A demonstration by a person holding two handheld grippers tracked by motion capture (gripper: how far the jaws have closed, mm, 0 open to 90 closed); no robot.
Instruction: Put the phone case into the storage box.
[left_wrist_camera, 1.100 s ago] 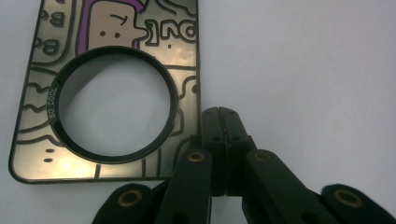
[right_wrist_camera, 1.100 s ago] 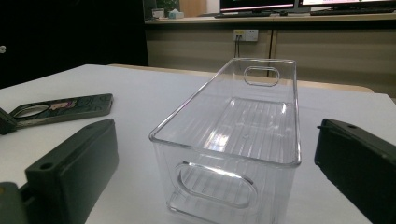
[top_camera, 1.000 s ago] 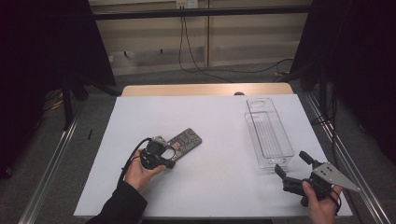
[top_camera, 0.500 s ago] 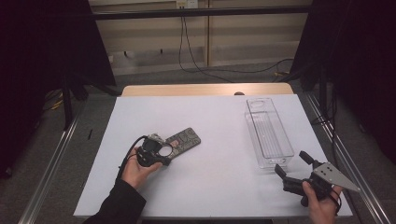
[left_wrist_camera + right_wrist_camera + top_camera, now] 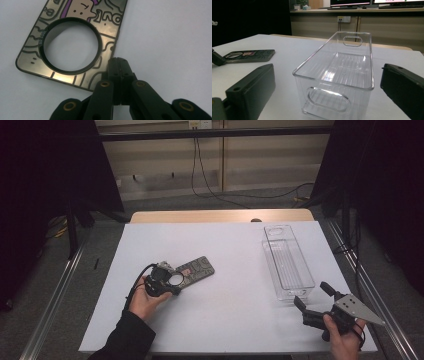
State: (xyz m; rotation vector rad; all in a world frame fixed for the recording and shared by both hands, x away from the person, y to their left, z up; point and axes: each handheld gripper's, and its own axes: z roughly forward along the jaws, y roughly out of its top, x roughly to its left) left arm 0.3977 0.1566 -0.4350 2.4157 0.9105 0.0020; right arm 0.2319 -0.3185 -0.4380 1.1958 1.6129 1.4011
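Note:
A dark phone case [image 5: 196, 269] with cartoon line art and a big round ring hole lies flat on the white table [image 5: 225, 325], left of centre. My left gripper [image 5: 167, 282] is at its near end. In the left gripper view the case [image 5: 108, 42] sits just ahead, and my left gripper [image 5: 120, 65] is shut, its jaws pressed together with their tips at the case's edge and nothing visible between them. My right gripper [image 5: 314, 299] is open at the table's front right. Its jaws stand wide in front of the near end of a clear plastic bin [image 5: 337, 75].
The clear bin [image 5: 284, 262] is empty and runs lengthwise along the table's right side, with a handle cutout at each end. A wooden strip [image 5: 220, 216] borders the table's far edge. Metal rails [image 5: 55, 295] run along both sides, and cables lie on the floor behind.
My left gripper has shifted slightly to the left at the case's near end. The right gripper, the case and the bin have stayed where they were.

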